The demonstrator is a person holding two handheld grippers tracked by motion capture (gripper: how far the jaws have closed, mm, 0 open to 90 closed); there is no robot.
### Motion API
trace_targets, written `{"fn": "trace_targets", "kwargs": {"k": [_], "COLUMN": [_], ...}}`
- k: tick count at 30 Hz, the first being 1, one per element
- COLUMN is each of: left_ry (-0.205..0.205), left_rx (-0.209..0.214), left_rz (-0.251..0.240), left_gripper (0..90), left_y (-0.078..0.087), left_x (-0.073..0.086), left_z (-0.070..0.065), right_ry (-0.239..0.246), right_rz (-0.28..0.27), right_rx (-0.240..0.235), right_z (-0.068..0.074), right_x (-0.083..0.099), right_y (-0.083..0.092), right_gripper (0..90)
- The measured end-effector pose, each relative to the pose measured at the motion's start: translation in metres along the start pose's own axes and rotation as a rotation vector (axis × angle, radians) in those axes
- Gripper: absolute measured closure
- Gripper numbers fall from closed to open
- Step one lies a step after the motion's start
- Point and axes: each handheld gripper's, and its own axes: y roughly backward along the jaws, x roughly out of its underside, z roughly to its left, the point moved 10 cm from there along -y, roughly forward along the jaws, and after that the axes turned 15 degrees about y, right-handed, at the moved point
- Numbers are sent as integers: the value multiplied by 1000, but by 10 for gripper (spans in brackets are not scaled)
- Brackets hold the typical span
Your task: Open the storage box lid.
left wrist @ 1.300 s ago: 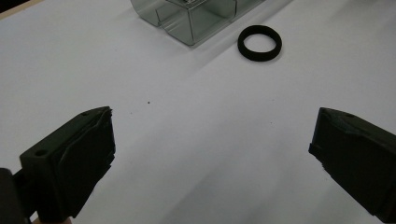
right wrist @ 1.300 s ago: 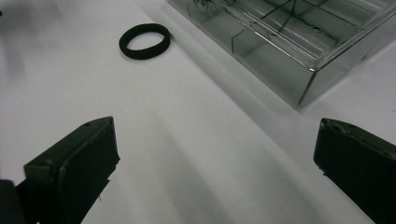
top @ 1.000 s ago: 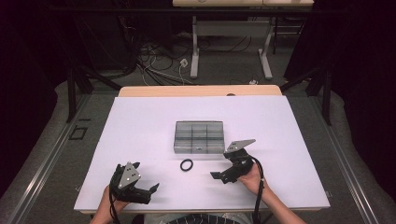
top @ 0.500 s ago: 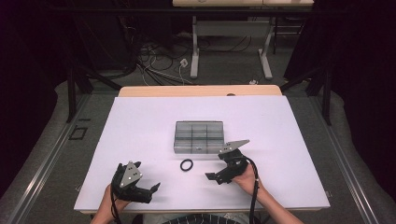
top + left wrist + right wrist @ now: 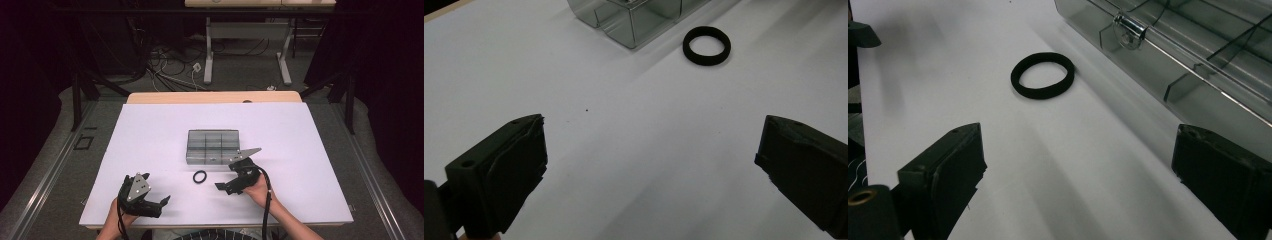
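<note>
A black ring [image 5: 195, 177] lies flat on the white table [image 5: 150, 130], just in front of a clear compartment box [image 5: 212, 146]. My right gripper [image 5: 225, 179] is open, low over the table to the right of the ring, with its jaws toward it. In the right gripper view the ring [image 5: 1043, 93] lies ahead and slightly left of my open right gripper [image 5: 1078, 140], with nothing between its jaws. My left gripper [image 5: 159, 205] is open near the table's front edge. Its view has the ring [image 5: 689, 46] far ahead to the right of my left gripper [image 5: 651, 135].
The box [image 5: 1198, 60] has a small metal latch [image 5: 1128, 27] on its front wall and several compartments; its near corner [image 5: 634, 22] sits beside the ring. Behind the table are a wooden tabletop edge [image 5: 215, 96], desk legs and cables on the floor.
My right gripper has moved left and slightly toward the front, closer to the ring. The left gripper has barely moved. The ring and box are where they were.
</note>
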Motion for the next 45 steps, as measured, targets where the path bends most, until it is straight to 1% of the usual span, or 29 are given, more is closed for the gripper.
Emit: {"fn": "trace_targets", "kwargs": {"k": [1,2,3,4,5,9,10,11,12,14,15,17,20,23,24,26,27,28,29,30,34,36,37,38,39,40,42,44,45], "left_ry": [-2,-2,-1,3,6,6,6,6,4,1,4,3,-1,-11,-12,-7,-2,1,2,1,-4,-3,-2,-2,-2,-1,-1,0,1], "left_rx": [-3,-3,-3,-1,1,2,1,1,4,-1,1,2,5,13,12,8,9,12,12,13,10,8,8,8,8,7,10,10,10], "left_rz": [10,10,6,-3,0,3,3,3,1,-5,2,14,8,13,10,6,4,1,2,2,3,7,7,7,6,6,5,5,4], "left_gripper": [0,0,0,0,0,0,0,0,0,0,0,0,0,0,0,0,0,0,0,0,0,0,0,0,0,0,0,0,0], "left_y": [0,0,0,0,1,1,1,1,1,0,0,0,-2,-1,-1,0,0,0,0,0,0,-1,-1,-1,-1,-1,-1,-1,-1], "left_x": [1,1,0,0,0,0,1,0,0,0,1,1,1,1,1,1,1,1,1,1,1,1,1,1,1,1,1,1,1], "left_z": [0,0,0,0,-1,0,0,0,0,0,-1,-1,-1,-3,-3,-2,-2,-3,-3,-3,-2,-2,-2,-2,-2,-2,-2,-2,-2], "right_ry": [-6,-26,-29,-20,-19,7,18,18,19,25,6,-2,-10,-21,-22,-45,-48,-51,-58,-58,-62,-77,-76,-84,-90,-95,-112,-121,-123], "right_rz": [3,-12,-5,9,21,19,18,17,5,2,-5,-11,-25,-53,-59,-83,-67,-70,-91,-90,-106,-97,-93,-108,-109,-92,-112,-111,-100], "right_rx": [-1,10,14,18,19,53,51,56,64,57,65,69,81,98,99,110,107,113,118,123,127,126,133,141,143,145,154,161,158], "right_z": [-1,-1,-2,-3,-2,-3,-2,-2,-3,-4,-4,-6,-10,-12,-13,-15,-15,-16,-16,-17,-17,-17,-18,-19,-19,-20,-20,-22,-22], "right_x": [0,-2,-3,-2,-3,-10,-11,-13,-15,-15,-14,-13,-13,-15,-15,-16,-14,-15,-16,-16,-19,-18,-17,-18,-18,-16,-18,-18,-17], "right_y": [-1,-4,-4,-5,-6,-12,-13,-15,-17,-20,-21,-21,-22,-22,-22,-22,-21,-21,-22,-21,-21,-20,-20,-21,-21,-20,-20,-20,-19], "right_gripper": [96,109,118,131,138,235,264,273,286,312,331,370,483,543,552,579,584,594,606,614,700,712,719,722,724,726,732,739,744]}}
